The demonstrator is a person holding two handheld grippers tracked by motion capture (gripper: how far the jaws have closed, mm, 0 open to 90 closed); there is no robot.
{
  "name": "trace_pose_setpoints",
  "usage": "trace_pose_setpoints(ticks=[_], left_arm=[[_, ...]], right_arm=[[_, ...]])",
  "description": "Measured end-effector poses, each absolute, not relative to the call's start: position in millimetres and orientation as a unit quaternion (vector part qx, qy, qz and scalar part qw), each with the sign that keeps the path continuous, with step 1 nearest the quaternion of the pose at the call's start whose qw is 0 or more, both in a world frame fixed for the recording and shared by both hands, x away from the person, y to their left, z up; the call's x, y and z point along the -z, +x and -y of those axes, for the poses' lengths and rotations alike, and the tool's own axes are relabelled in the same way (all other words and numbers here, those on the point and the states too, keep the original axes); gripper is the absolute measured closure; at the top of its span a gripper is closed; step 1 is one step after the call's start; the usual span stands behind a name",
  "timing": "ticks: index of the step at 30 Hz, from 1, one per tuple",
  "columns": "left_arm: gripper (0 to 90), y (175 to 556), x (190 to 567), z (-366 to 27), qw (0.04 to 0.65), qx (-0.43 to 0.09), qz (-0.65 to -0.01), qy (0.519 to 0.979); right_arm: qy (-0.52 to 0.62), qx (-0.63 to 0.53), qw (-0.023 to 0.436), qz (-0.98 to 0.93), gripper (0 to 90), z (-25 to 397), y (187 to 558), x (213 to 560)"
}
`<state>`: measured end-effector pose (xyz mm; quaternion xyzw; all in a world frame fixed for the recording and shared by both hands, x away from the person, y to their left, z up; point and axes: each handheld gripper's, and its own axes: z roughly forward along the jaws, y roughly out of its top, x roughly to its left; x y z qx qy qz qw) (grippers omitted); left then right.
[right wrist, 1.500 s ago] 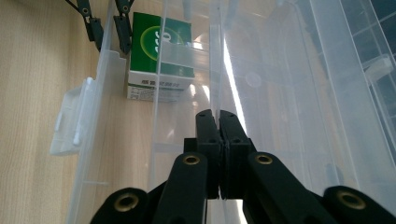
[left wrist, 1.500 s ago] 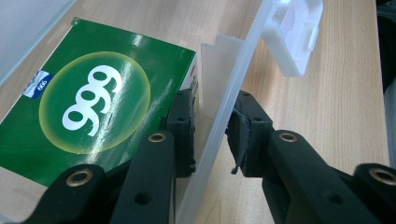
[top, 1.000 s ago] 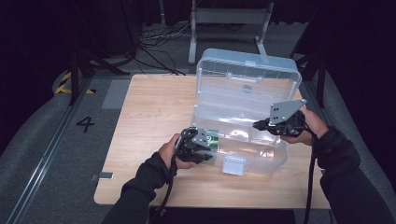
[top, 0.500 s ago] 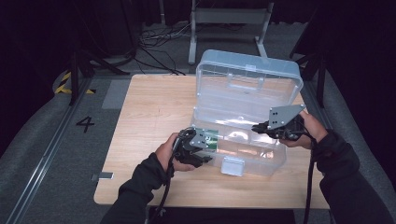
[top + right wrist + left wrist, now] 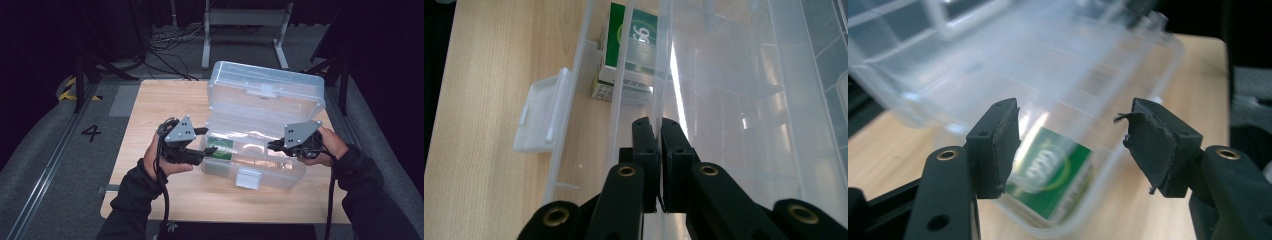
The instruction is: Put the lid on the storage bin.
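1. At the lower centre of the high view, one pale wooden desk (image 5: 150,100) carries one clear plastic box (image 5: 260,165) with a white latch (image 5: 247,178) on its near wall.
2. The left gripper (image 5: 202,140) has its fingers spread at the box's left end, touching nothing.
3. The right gripper (image 5: 272,146) has its fingers (image 5: 646,145) pressed together on the thin clear box wall.
4. One green carton (image 5: 636,30) lies inside, at the left end.
5. The ribbed lid (image 5: 270,90) stands open behind; bare desk spreads to the left.

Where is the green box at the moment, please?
The green box lies inside the clear plastic case, at its left end in the high view, just beyond the open left gripper.
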<state>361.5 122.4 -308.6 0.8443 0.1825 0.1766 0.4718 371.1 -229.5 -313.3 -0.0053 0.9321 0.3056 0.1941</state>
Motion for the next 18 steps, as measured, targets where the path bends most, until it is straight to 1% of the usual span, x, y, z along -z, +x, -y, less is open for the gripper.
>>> trace_pose_setpoints(ticks=[6, 8, 10, 14, 16, 17, 18], left_arm=[[38.1, 387, 303, -115, 0.456, -0.211, -0.219, 0.836], [38.3, 393, 302, -113, 0.45, -0.22, -0.218, 0.838], [38.7, 400, 300, -112, 0.455, -0.218, -0.228, 0.832], [40.7, 409, 297, -110, 0.465, -0.209, -0.228, 0.829], [59.7, 410, 296, -110, 0.473, -0.202, -0.211, 0.831], [56.6, 411, 296, -109, 0.469, -0.202, -0.211, 0.833], [56.3, 412, 295, -108, 0.469, -0.204, -0.214, 0.832]], right_arm=[[-0.007, -0.302, 0.208, -0.93, 87.3, 230, 366, 315], [-0.004, -0.302, 0.207, -0.93, 87.3, 230, 365, 316], [-0.004, -0.303, 0.208, -0.93, 87.1, 229, 365, 317], [-0.005, -0.303, 0.213, -0.929, 86.8, 229, 364, 317], [-0.004, -0.303, 0.214, -0.929, 86.7, 230, 362, 318], [-0.003, -0.303, 0.214, -0.929, 86.7, 230, 362, 319], [-0.004, -0.302, 0.214, -0.929, 86.5, 230, 361, 319]])
